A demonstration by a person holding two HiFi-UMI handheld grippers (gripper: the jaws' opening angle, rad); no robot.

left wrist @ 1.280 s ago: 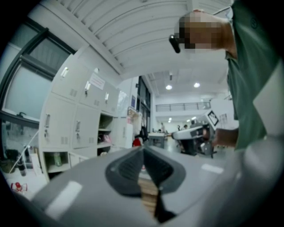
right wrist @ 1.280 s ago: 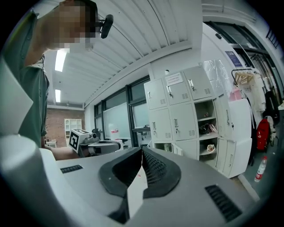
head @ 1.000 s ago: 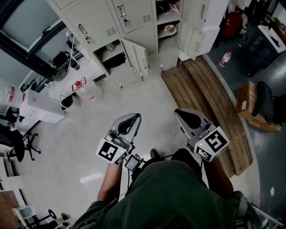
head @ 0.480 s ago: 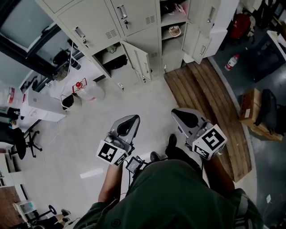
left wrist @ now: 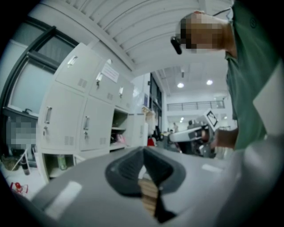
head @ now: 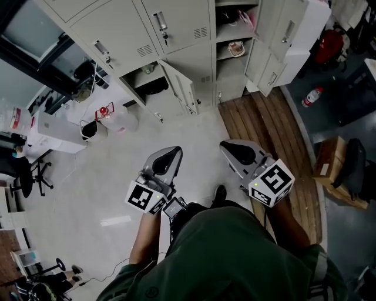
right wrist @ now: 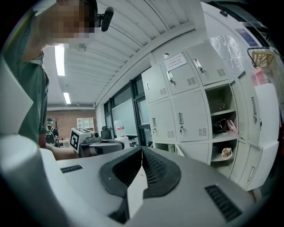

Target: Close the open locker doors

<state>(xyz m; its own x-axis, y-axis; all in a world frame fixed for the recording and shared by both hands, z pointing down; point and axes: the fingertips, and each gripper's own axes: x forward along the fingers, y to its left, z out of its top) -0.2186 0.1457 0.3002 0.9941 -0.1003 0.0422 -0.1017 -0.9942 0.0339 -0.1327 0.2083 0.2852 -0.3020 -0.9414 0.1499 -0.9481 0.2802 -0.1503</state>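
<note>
Head view: person in a green top [head: 235, 253] stands on the pale floor [head: 111, 176], facing a bank of grey lockers [head: 176, 23] and well apart from it. Left gripper [head: 174, 154] and right gripper [head: 227, 147] are held side by side in front of the body. Both point toward the lockers and touch nothing.

Low locker door [head: 183, 88] stands ajar, swung out at the right of its compartment, with a dark item [head: 154, 87] inside. Further right are two open shelves, with a pink item [head: 247, 17] on the upper and a bowl-like item [head: 237, 48] on the lower. Beside them the upper right door [head: 291, 26] and lower right door [head: 270, 73] are swung wide open.

Wooden planks [head: 264, 123] lie on the floor in front of those doors. Clear water jug [head: 114, 119] with a red cap sits left of the ajar door. Bottle [head: 313, 97] lies on the dark floor at right, with a cardboard box [head: 328, 161] near it.

Left gripper view: jaws meet at the tips, nothing between them. Lockers run along the left. A green bottle [left wrist: 62, 162] shows in the low open compartment, and the right gripper shows at the right.

Right gripper view: jaws are pressed together tip to tip, empty. Lockers are ahead and to the right, with the open shelves and swung-out doors at the right edge. The left gripper's marker cube [right wrist: 80, 138] shows at the left.
</note>
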